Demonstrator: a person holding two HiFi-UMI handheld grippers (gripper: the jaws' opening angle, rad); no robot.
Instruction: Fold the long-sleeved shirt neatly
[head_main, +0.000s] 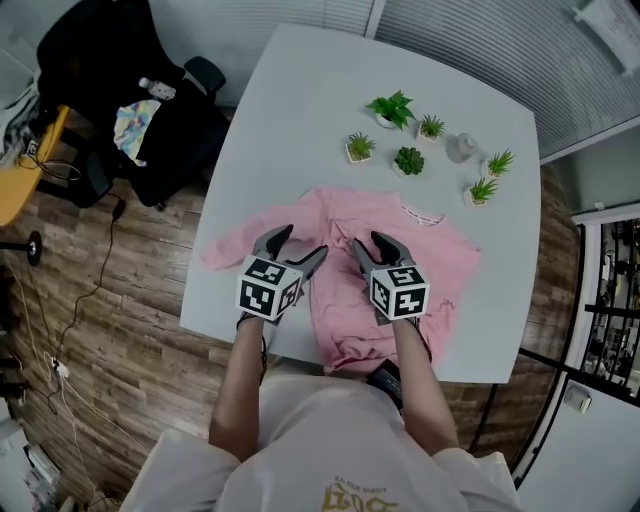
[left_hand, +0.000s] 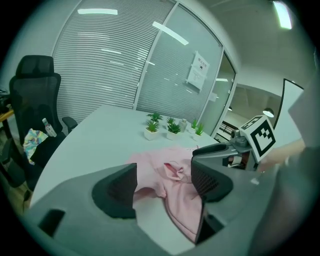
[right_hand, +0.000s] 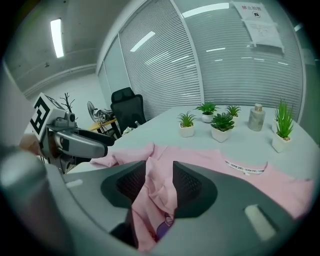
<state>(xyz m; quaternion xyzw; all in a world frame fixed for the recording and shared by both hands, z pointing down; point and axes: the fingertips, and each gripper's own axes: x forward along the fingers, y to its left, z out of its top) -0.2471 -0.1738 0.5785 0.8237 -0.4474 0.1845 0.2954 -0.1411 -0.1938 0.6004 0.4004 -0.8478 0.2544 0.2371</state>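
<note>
Inside right gripper (right_hand: 160, 169), shirt (right_hand: 220, 156) fold, hidden overhead

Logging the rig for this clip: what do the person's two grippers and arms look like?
The left gripper and the right gripper are both grey, each with two tapered jaws lined by dark meshed pads. Each carries a white cube printed with black square markers. The forearms are bare, and the person wears a pale top with gold print on the front.

Cool, even indoor light, with fisheye bending in both gripper views.
A ceiling strip light (right_hand: 57, 37) glows at 10 o'clock and reflects on the blinds (right_hand: 225, 55). The white surface (head_main: 300, 130) is bright with faint shadows. Edges curve and darken, and the near foreground is blurred.
</note>
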